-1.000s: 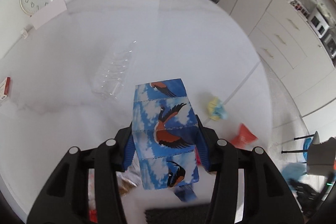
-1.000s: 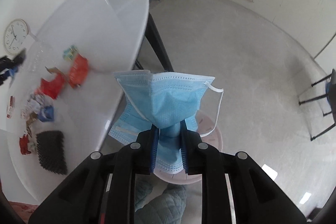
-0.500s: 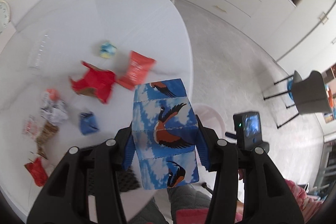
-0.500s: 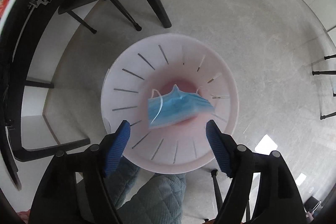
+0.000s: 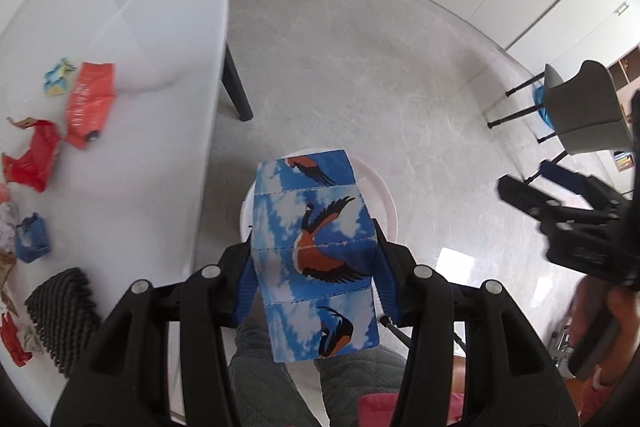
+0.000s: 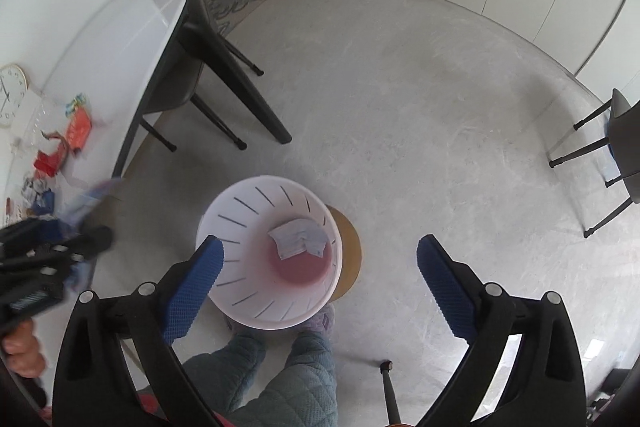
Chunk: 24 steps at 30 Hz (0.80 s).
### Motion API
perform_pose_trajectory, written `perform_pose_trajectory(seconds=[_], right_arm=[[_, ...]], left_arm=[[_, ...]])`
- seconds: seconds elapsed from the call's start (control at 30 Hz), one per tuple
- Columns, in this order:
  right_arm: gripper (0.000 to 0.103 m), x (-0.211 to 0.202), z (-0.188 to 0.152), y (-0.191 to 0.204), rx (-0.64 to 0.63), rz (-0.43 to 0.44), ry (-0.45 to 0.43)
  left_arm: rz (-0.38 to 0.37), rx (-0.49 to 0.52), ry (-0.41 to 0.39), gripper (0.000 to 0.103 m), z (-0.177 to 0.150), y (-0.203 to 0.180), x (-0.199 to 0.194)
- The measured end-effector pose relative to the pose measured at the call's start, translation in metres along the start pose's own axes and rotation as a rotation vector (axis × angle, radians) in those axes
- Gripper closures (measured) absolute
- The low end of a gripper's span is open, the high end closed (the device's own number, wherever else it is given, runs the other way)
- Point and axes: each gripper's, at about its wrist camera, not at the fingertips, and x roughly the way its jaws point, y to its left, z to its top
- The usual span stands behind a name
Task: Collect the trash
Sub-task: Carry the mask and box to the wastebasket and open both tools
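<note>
Left wrist view: left gripper point(image 5: 316, 267) is clamping the bird-print carton point(image 5: 314, 259) directly above the white bin point(image 5: 386, 203); centre before releasing. Right gripper point(image 6: 320, 283), its jaws just opened, is gaping empty.

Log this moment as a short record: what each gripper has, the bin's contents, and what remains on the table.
left gripper: shut on the blue carton printed with birds, above the white slotted bin
right gripper: jaws just opened, nothing between them
bin contents: pale blue face mask
bin support: round wooden stool
white table: red wrappers, crumpled blue wrapper, black ribbed pad
</note>
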Motion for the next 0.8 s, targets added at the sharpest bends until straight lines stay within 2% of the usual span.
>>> perform_pose_trajectory(seconds=[0.2, 0.27, 0.33, 0.43, 0.6, 0.8], right_arm=[[0.006, -0.009, 0.001, 0.0, -0.031, -0.003, -0.011], [0.006, -0.01, 0.001, -0.002, -0.029, 0.002, -0.004], [0.006, -0.01, 0.001, -0.003, -0.026, 0.006, -0.002], [0.006, -0.013, 0.003, -0.004, -0.026, 0.009, -0.007], [0.006, -0.026, 0.008, 0.003, -0.039, 0.018, -0.031], [0.006, -0.063, 0.018, 0.031, -0.089, 0.059, -0.111]], left_arm=[[0.014, 0.0, 0.055, 0.054, 0.013, -0.013, 0.045], [0.011, 0.001, 0.058, 0.044, 0.015, -0.016, 0.049], [0.03, 0.011, 0.039, 0.026, 0.017, -0.018, 0.046], [0.038, 0.015, -0.001, 0.018, 0.02, -0.019, 0.033], [0.033, -0.043, -0.052, 0.017, 0.027, 0.0, -0.005], [0.032, -0.142, -0.177, 0.008, 0.024, 0.037, -0.082]])
